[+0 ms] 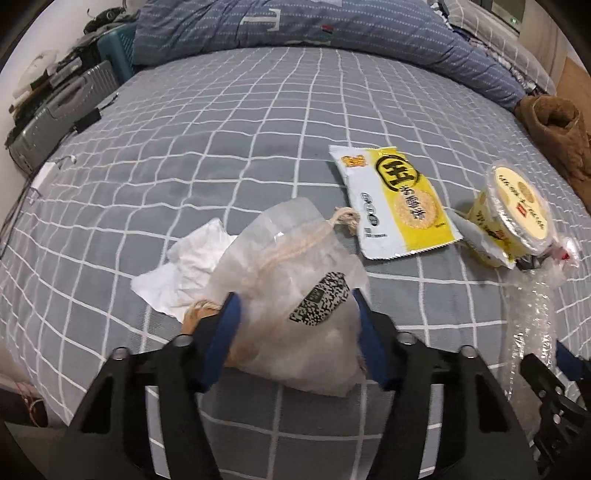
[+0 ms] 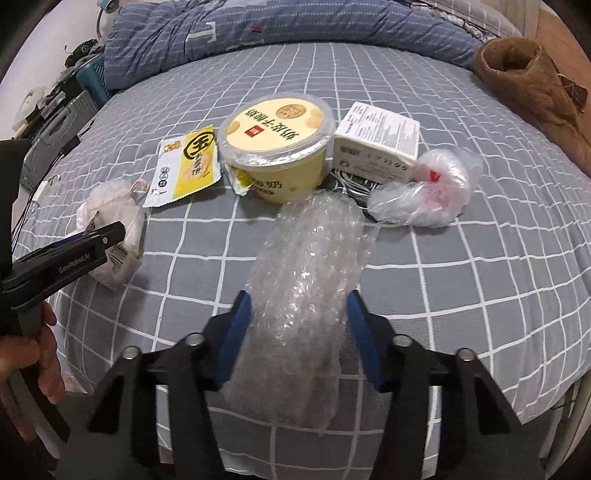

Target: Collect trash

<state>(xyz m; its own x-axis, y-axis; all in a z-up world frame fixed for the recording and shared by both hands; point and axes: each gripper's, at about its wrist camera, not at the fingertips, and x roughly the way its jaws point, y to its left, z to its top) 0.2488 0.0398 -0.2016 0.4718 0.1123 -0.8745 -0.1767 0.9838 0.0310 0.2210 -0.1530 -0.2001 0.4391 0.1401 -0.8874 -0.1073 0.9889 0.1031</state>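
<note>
Trash lies on a bed with a grey checked sheet (image 1: pixel 221 122). My left gripper (image 1: pixel 295 306) is open, its blue fingers on either side of a white drawstring pouch (image 1: pixel 295 295) that lies on the sheet; the pouch also shows in the right wrist view (image 2: pixel 118 218). A crumpled white tissue (image 1: pixel 184 269) lies left of it. My right gripper (image 2: pixel 297 306) is open around a strip of bubble wrap (image 2: pixel 306 269). Beyond lie a yellow cracker wrapper (image 2: pixel 184 166), a yellow lidded cup (image 2: pixel 277 147), a white box (image 2: pixel 380 140) and a clear plastic bag (image 2: pixel 428 192).
A blue quilt (image 2: pixel 277 29) is heaped at the far end of the bed. A brown fleece garment (image 2: pixel 535 85) lies at the far right. A grey suitcase (image 1: pixel 55 114) and clutter stand beside the bed on the left. Cables lie under the box (image 2: pixel 351 184).
</note>
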